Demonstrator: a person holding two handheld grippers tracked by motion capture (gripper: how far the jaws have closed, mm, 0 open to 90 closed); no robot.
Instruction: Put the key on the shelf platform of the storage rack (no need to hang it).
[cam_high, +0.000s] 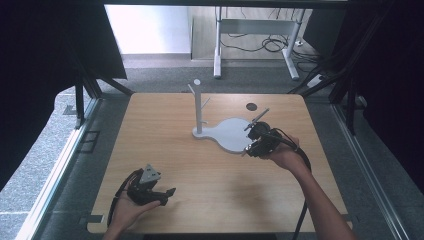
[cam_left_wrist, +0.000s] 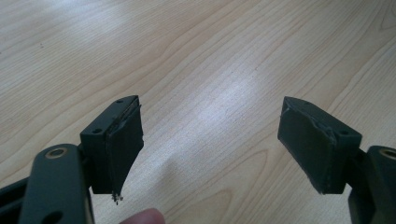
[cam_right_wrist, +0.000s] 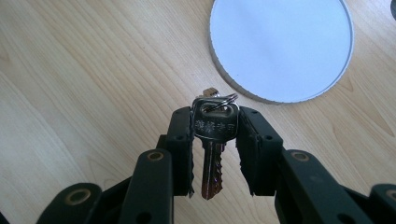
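Holding the key (cam_right_wrist: 211, 140) clamped in my right gripper (cam_right_wrist: 214, 135), I should lift its ring (cam_right_wrist: 219, 100) slowly to a peg of the stand (cam_high: 199, 107) near the table's (cam_high: 165, 165) far edge, left gripper (cam_left_wrist: 210, 144) jaws apart.

Pale wooden table (cam_high: 165, 165) on grey carpet floor (cam_high: 50, 150). Black curtains (cam_high: 45, 60) hung at both sides, on dark frame posts. Beyond, a white-legged desk (cam_high: 250, 30) with loose cables (cam_high: 265, 45) beneath, daylight bright on the far floor.
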